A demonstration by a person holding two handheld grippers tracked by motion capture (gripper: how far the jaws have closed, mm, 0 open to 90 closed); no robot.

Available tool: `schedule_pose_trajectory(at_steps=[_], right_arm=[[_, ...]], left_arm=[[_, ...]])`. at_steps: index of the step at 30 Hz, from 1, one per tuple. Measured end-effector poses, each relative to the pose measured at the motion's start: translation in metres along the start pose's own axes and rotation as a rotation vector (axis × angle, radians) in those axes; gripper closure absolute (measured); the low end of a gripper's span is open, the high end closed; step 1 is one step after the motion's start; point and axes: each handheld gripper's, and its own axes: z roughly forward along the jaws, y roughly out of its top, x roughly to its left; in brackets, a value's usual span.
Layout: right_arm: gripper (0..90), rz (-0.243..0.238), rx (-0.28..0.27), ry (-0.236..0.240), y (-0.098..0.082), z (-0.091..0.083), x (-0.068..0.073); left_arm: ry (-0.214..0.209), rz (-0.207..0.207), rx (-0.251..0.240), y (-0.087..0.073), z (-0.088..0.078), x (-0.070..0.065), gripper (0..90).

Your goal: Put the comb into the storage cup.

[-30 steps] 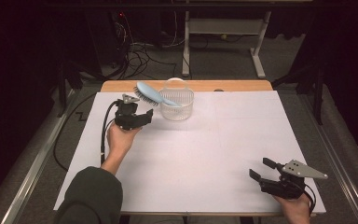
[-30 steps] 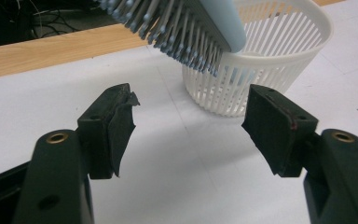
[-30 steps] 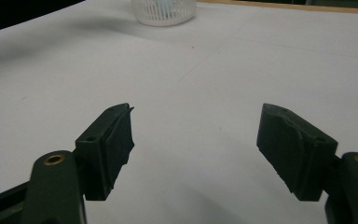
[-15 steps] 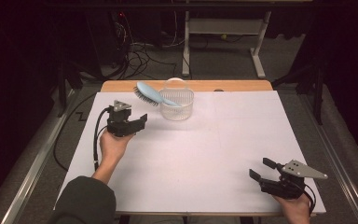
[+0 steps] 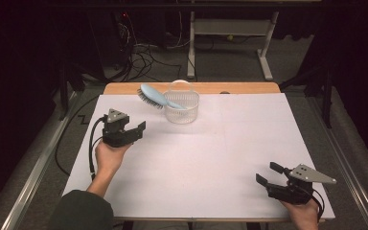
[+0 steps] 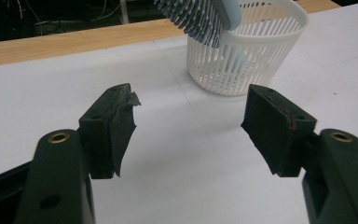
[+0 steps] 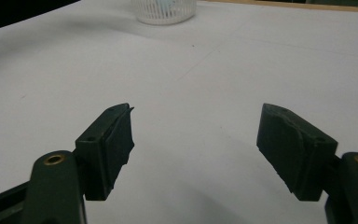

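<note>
**Hairbrush sitting in the basket, both grippers empty**

I am looking at the blue hairbrush, which is standing tilted in the white slatted basket: its handle is going down inside the basket, and its bristled head is leaning out over the rim on the side facing my left gripper. The basket is sitting on the white tabletop near its far edge. My left gripper is hovering near the basket, on its left and a little nearer to me, and its fingers are pointing towards the basket, standing apart with nothing between them. In the left gripper view the basket and the brush head are showing just beyond the fingertips. My right gripper is waiting well apart from the basket, at the near right corner of the tabletop, its fingers also spread wide over bare white surface and holding nothing.
</note>
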Motion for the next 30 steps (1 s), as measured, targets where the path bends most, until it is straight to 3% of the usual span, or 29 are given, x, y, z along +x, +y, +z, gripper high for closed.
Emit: schedule_pose_trajectory(at_steps=[30], right_arm=[[27.5, -0.002, 0.005, 0.002, 0.000, 0.001, 0.001]], left_arm=[[-0.028, -0.022, -0.032, -0.030, -0.027, 0.008, 34.0]])
